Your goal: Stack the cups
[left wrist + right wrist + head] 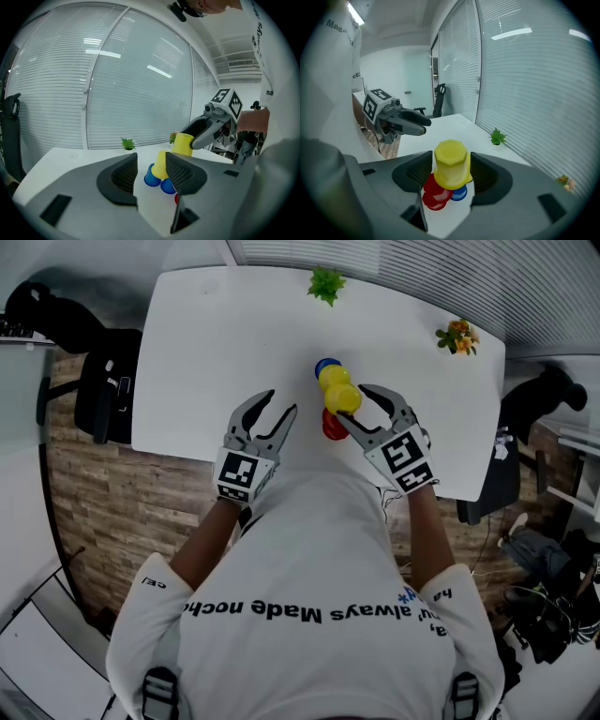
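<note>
We're watching the right gripper (350, 404), and it's grasping a yellow cup (451, 166). The cup is sitting squarely between the jaws with the pads pressing on both its sides. Its closed base is facing back toward the gripper and its mouth is pointing out past the jaw tips. It's hanging tilted, clear of the table (216, 352).

Right under those jaws we're seeing two red cups (436, 191), one overlapping the other, down on the table beneath the held cup. Just past the jaw tips a second yellow cup (161, 165) is standing mouth down, close beside the held one. Two blue cups (151, 178) are crowding against its foot. We can't tell whether it's resting on them or standing just behind them.

Over to the left gripper (283, 401): its jaws are released, standing apart with nothing between them. It's hovering over the near side of the table, and the whole cluster of cups is lying off to the right of its jaws, near but not touching. Through the gap between those jaws we're only catching the cups further along the table.

Well beyond both pairs of jaws, a small green plant (325, 284) and a bunch of flowers (457, 337) are sitting at the far edge.
</note>
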`<state>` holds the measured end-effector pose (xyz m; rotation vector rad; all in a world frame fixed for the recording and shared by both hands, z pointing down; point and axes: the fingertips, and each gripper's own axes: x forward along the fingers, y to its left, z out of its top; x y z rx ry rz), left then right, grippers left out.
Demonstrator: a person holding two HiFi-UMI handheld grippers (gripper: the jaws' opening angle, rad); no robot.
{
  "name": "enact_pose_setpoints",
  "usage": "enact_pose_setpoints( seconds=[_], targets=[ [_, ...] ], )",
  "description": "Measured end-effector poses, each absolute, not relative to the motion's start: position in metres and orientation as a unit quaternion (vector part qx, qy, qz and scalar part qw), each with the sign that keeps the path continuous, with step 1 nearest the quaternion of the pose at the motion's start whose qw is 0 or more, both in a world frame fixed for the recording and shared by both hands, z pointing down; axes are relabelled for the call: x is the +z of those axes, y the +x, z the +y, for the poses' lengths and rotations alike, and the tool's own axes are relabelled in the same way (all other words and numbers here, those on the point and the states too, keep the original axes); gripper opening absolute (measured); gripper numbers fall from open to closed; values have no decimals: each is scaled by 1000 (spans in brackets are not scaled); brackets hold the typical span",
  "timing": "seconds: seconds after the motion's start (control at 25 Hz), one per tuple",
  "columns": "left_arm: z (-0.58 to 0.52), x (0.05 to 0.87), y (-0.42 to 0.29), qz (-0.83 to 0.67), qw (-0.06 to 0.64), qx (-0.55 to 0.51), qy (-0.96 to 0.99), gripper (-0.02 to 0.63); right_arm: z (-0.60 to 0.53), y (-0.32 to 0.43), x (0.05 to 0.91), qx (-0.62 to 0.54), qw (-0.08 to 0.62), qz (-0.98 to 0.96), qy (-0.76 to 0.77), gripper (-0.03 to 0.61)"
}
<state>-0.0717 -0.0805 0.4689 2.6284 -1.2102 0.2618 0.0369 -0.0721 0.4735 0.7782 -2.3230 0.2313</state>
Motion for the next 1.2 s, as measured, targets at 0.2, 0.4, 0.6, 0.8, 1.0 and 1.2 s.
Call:
enact_pose_setpoints(
  seconds=[0.2, 0.4, 0.6, 0.8, 1.0, 1.2],
  targets=[
    [-79, 463, -69, -412, 108, 85, 901, 209, -67, 39, 461, 92, 311, -898, 298, 268],
    [-76, 448, -64, -410, 94, 79, 904, 209, -61, 48, 441, 98, 278, -902, 314, 262],
    [-75, 432, -59, -406, 72, 74, 908, 202, -57, 63, 424, 91, 255, -901, 340, 240],
    [-74, 408, -53, -406, 55, 62, 910, 176, -53, 81, 411, 82, 233, -893, 375, 203],
    [-75, 372, -48, -408, 48, 31, 911, 135, -51, 95, 389, 83, 207, -883, 414, 180],
    [-69, 335, -42, -408, 46, 3, 912, 101, -44, 107, 362, 70, 184, -866, 460, 145]
  ],
)
